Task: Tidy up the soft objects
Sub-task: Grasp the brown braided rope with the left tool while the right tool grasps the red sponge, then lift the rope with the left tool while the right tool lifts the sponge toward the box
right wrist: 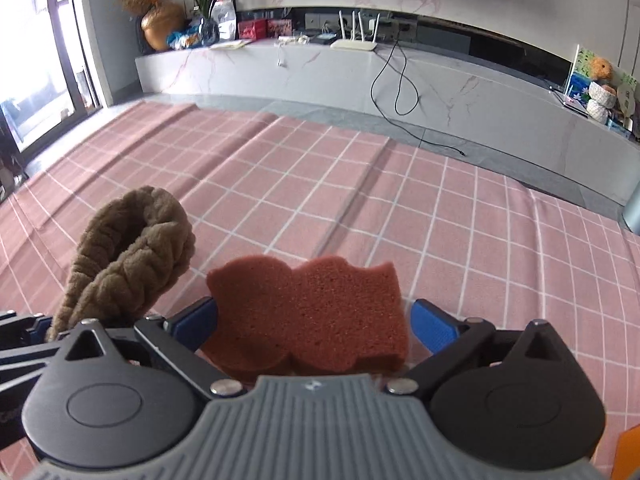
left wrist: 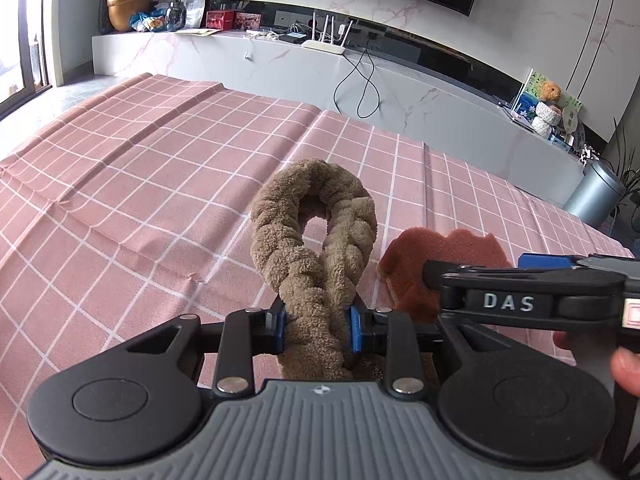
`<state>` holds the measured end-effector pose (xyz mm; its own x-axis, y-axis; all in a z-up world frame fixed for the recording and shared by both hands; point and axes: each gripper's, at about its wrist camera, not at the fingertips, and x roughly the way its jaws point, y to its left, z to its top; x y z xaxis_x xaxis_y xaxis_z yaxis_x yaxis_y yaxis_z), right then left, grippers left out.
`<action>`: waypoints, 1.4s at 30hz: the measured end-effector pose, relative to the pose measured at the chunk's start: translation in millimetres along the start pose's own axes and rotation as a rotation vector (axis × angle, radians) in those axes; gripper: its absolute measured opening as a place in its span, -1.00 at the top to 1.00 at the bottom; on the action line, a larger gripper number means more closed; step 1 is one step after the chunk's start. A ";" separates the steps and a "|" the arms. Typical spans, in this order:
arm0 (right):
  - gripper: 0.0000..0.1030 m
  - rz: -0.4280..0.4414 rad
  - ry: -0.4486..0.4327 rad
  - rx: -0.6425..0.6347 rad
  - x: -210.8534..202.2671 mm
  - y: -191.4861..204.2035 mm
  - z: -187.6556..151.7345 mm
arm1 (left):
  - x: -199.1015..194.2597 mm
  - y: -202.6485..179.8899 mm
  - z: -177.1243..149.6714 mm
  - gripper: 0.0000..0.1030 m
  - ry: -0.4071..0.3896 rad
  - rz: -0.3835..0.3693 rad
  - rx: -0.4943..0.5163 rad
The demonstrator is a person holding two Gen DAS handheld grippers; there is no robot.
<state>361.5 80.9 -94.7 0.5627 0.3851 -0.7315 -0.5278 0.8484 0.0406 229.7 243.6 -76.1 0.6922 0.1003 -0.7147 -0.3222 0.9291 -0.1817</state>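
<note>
Two items: your left gripper (left wrist: pixel 318 330) clamps braided plush loop (left wrist: pixel 316 240), frame centre; right gripper (right wrist: pixel 312 324) brackets red sponge (right wrist: pixel 312 316), grip unclear.

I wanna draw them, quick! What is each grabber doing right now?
Left gripper: closed on the brown braided plush loop.
Right gripper: around the reddish sponge; whether it is squeezing cannot be told.

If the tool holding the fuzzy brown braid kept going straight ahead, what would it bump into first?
Probably the pink checked cloth. The left tool, shut on the fuzzy brown braid, tilts slightly down toward bare cloth. The sponge sits off to its right. Depth is hard to judge.
</note>
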 end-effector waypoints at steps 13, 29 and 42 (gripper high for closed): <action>-0.60 0.120 0.068 0.220 -25.0 -29.6 -34.2 | 0.3 -14.1 -18.6 0.38 0.092 -0.163 0.019; -0.45 0.137 0.114 0.360 -134.8 -48.7 -126.1 | -48.9 -50.4 -78.2 0.38 0.164 -0.248 0.151; -0.82 0.106 0.095 -0.168 -118.7 -43.6 -105.9 | -59.7 -53.6 -83.3 0.37 0.172 -0.189 0.176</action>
<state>250.4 -40.3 -81.8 0.4398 0.4263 -0.7905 -0.6843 0.7291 0.0124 151.8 158.2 -80.0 0.6050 -0.1283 -0.7858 -0.0705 0.9744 -0.2134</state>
